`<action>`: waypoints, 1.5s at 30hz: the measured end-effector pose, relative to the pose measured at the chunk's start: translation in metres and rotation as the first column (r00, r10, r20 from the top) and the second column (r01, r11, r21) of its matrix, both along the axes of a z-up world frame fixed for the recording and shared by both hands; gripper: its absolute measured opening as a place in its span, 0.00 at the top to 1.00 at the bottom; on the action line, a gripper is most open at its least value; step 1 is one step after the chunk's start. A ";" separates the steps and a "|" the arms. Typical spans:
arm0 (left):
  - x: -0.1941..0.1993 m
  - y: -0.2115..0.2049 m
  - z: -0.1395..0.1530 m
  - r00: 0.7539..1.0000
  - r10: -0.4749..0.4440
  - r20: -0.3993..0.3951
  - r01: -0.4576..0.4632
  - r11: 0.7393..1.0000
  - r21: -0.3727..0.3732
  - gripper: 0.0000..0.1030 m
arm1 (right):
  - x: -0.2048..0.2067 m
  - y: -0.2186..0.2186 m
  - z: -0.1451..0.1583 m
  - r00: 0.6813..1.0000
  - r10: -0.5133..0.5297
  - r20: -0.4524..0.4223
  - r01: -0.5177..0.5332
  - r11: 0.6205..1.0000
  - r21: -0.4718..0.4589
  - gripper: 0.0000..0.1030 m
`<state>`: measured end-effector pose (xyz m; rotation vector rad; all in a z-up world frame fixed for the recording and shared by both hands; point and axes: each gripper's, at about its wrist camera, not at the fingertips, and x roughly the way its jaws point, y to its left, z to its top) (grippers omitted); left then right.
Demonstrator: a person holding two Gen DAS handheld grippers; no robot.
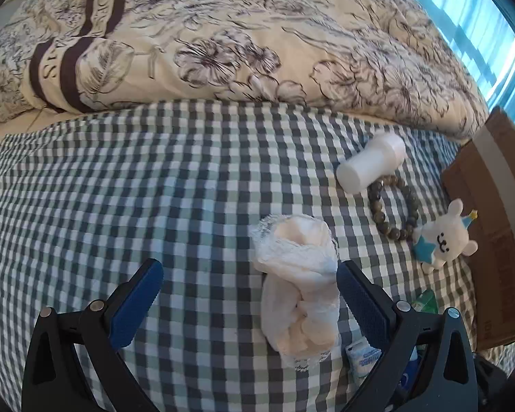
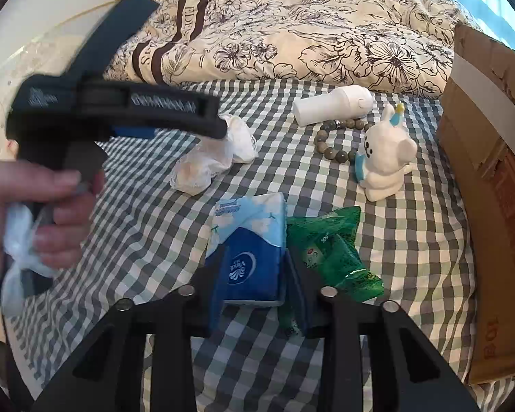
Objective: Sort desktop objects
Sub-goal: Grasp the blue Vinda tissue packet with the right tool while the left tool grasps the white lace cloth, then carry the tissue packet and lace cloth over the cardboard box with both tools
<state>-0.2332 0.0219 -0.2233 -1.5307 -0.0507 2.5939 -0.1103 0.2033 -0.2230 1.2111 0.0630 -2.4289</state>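
Note:
My left gripper (image 1: 249, 292) is open over the checked cloth (image 1: 154, 189). A crumpled white mesh-wrapped bundle (image 1: 298, 274) lies between its fingers, close to the right finger (image 1: 360, 302). In the right wrist view my right gripper (image 2: 255, 274) is shut on a blue tissue pack (image 2: 247, 250), one finger on each side. A green packet (image 2: 333, 254) lies just to its right. Further back are a white bottle (image 2: 333, 104) on its side, a bead bracelet (image 2: 340, 137) and a white bunny toy (image 2: 384, 158). The left gripper (image 2: 219, 127), held by a hand (image 2: 51, 206), hovers at the bundle (image 2: 206, 161).
A cardboard box (image 2: 491, 171) stands along the right edge of the cloth, also in the left wrist view as the box (image 1: 491, 206). A floral duvet (image 1: 257, 34) is heaped behind the cloth. The bottle (image 1: 370, 163), bracelet (image 1: 391, 213) and bunny (image 1: 443, 237) lie to the right of the left gripper.

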 end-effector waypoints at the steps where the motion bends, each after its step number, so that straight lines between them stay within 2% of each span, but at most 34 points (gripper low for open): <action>1: 0.000 0.002 -0.002 1.000 -0.006 0.003 0.006 1.000 0.001 0.03 | 0.000 0.001 0.001 1.000 0.002 0.001 -0.002 1.000 -0.012 0.75; 4: -0.002 0.007 -0.010 0.999 -0.022 0.031 0.022 1.000 0.000 0.28 | 0.004 0.002 0.004 1.000 0.018 -0.005 -0.018 0.999 -0.045 0.78; 6: -0.002 0.009 -0.017 0.998 -0.034 0.060 0.032 0.999 0.029 0.64 | 0.006 0.000 0.004 0.999 0.034 0.002 -0.034 0.998 -0.059 0.79; 8: 0.002 0.010 -0.019 0.997 -0.041 0.060 0.038 0.998 0.050 0.74 | 0.007 0.002 0.004 0.999 0.047 0.011 -0.046 0.995 -0.086 0.81; 9: 0.004 0.012 -0.018 0.997 -0.051 0.053 0.049 0.998 0.050 0.84 | 0.008 0.002 0.004 0.999 0.051 0.011 -0.050 0.994 -0.099 0.82; 12: 0.010 0.016 -0.014 0.997 -0.070 0.027 0.069 0.997 0.033 0.91 | 0.013 0.001 0.006 0.998 0.058 0.010 -0.056 0.992 -0.111 0.84; 17: 0.019 0.001 -0.001 0.999 -0.034 -0.012 0.034 0.998 0.056 0.93 | 0.019 0.001 0.011 0.997 0.070 -0.015 -0.071 0.992 -0.103 0.87; 27: 0.049 -0.032 0.047 0.993 0.034 -0.114 -0.022 0.995 0.101 0.93 | 0.037 0.001 0.039 0.994 0.075 -0.076 -0.080 0.995 -0.062 0.91; 33: 0.077 -0.044 0.073 0.984 0.052 -0.168 -0.032 0.993 0.115 0.93 | 0.050 0.003 0.041 0.995 0.080 -0.066 -0.085 0.993 -0.077 0.91; 40: 0.112 -0.054 0.099 0.974 0.065 -0.215 -0.040 0.992 0.120 0.93 | 0.066 0.002 0.018 0.992 0.118 0.036 -0.116 0.991 -0.064 0.91; 43: 0.124 -0.059 0.109 0.970 0.077 -0.230 -0.048 0.990 0.129 0.93 | 0.069 -0.005 0.012 0.989 0.138 0.056 -0.137 0.990 -0.030 0.87; 44: 0.127 -0.060 0.112 0.969 0.080 -0.233 -0.050 0.990 0.132 0.93 | 0.069 -0.007 0.010 0.988 0.139 0.062 -0.138 0.990 -0.018 0.84; 45: 0.129 -0.062 0.114 0.969 0.082 -0.235 -0.052 0.990 0.133 0.93 | 0.067 -0.008 0.009 0.987 0.140 0.073 -0.139 0.990 -0.018 0.68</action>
